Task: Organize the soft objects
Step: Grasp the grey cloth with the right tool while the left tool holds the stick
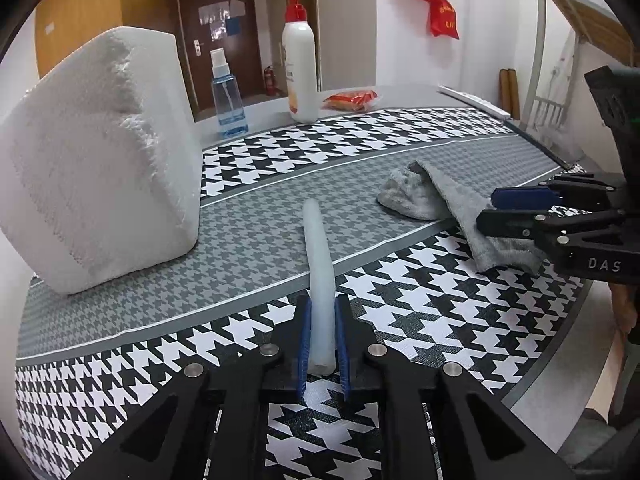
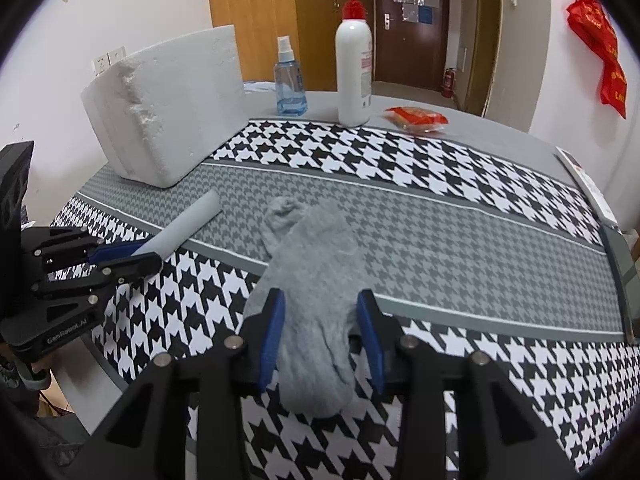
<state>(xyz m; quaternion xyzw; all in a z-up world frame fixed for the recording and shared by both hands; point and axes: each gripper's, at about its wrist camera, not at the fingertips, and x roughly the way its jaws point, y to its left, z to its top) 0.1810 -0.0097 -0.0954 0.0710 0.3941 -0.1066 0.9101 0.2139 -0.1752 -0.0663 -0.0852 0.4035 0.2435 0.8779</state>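
Foam block: white, chipped along one edge, standing on the grey band of the houndstooth cloth, well left of and beyond the left gripper's fingertips
Spray bottle: clear blue, upright, far beyond the fingertips, just left of the pump bottle
Pump bottle: white with red pump, upright at the far edge of the cloth
Red packet: flat on the bare table just right of the pump bottle
Left gripper: narrow, blue pads pressed on both sides of the near end of the foam tube
Foam tube: pale, round, running straight out from between the left fingers, far end lying on the grey band
Grey sock: limp on the cloth, right of the tube; heel end between the right fingers, toe end stretching away beyond the tips
Right gripper: half open, left pad against the sock's edge, right pad just clear of it, no squeeze visible
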